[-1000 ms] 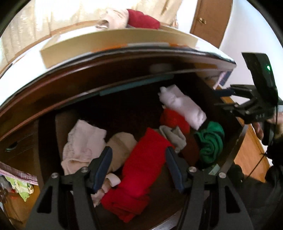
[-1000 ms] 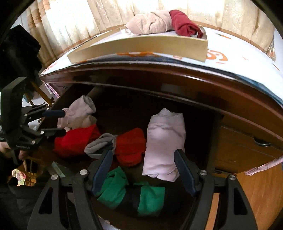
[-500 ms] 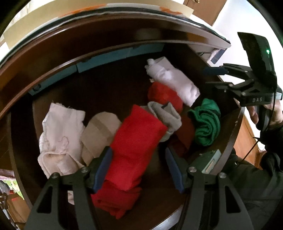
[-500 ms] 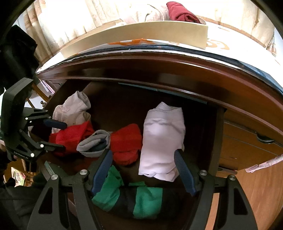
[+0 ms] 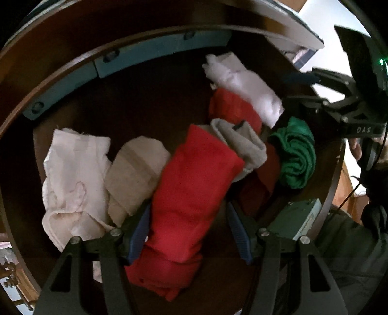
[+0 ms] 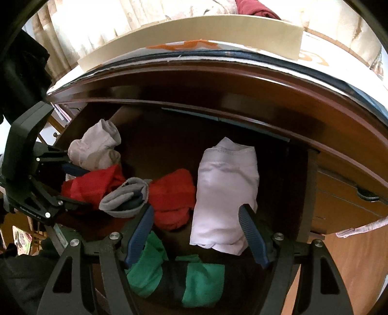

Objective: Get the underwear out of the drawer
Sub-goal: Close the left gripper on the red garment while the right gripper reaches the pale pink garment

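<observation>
The open wooden drawer [image 5: 155, 48] holds several folded underwear pieces. My left gripper [image 5: 189, 213] points steeply down into it, open, its pads either side of a long red roll [image 5: 194, 189] without squeezing it. Beside that roll lie a beige piece [image 5: 135, 169], a pale pink one [image 5: 72, 179], a grey one [image 5: 242, 145] and a green one [image 5: 295, 155]. My right gripper [image 6: 197, 210] hovers open over a folded lilac-white piece [image 6: 225, 191] and a second red piece [image 6: 172, 193]. A green-and-black piece [image 6: 169, 273] lies under its fingers. Each gripper shows in the other view: left gripper [image 6: 77, 186], right gripper [image 5: 300, 88].
The dresser top overhangs the drawer and carries a flat beige board [image 6: 194, 31] with more clothes [image 6: 254, 7] behind it. A shut drawer with a dark handle [image 6: 366, 193] sits to the right. A small greenish box [image 5: 298, 218] rests at the drawer's front edge, near a dark sleeve [image 5: 351, 242].
My left gripper has tipped downward and sunk into the drawer, so the red roll now fills the gap between its fingers. The right gripper has barely shifted.
</observation>
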Motion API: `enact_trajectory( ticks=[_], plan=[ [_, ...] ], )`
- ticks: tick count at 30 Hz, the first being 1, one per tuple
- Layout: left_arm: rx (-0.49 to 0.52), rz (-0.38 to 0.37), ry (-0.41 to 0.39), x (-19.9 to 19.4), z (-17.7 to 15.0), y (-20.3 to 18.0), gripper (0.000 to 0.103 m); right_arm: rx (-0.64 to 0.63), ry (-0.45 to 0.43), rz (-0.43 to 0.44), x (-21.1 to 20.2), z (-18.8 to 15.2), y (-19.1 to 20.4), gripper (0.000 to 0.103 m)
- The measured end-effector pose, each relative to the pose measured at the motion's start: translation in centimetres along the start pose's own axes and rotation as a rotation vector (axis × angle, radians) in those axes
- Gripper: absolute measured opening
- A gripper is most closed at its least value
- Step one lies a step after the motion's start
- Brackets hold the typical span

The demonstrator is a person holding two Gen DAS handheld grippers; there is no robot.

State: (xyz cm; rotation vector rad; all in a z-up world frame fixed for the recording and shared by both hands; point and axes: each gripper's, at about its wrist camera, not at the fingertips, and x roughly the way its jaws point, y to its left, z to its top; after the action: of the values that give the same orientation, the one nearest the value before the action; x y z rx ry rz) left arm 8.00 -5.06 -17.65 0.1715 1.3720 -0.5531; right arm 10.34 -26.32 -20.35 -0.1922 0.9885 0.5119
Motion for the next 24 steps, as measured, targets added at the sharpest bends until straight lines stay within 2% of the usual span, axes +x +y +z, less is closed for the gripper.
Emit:
enact_trajectory(
  ticks=[5, 6, 9, 14, 18, 24],
  plan=[
    [-0.004, -0.019, 0.042, 0.8, 0.7, 0.2, 0.062, -0.004, 0.016, -0.021, 0.5, 0.4, -0.1, 0.074],
    [-0.014, -0.017, 0.041, 0.9, 0.7, 0.4, 0.054, -0.004, 0.021, -0.027, 0.7, 0.5, -0.1, 0.074],
    [-0.001, -0.013, 0.026, 0.8, 0.7, 0.2, 0.047, -0.020, 0.033, -0.057, 1.2, 0.8, -0.1, 0.074],
    [0.007, 0.008, -0.035, -0.1, 0.1, 0.1, 0.042, -0.047, 0.069, -0.084, 2.1, 1.4, 0.1, 0.074],
    [-0.032, -0.044, -0.104, -1.2, -0.3, 0.8, 0.042, -0.085, 0.151, -0.109, 3.6, 1.8, 0.6, 0.074],
    [-0.082, -0.085, -0.196, -2.8, -1.3, 2.0, 0.042, -0.141, 0.228, -0.178, 5.5, 2.4, 0.7, 0.074]
  ],
)
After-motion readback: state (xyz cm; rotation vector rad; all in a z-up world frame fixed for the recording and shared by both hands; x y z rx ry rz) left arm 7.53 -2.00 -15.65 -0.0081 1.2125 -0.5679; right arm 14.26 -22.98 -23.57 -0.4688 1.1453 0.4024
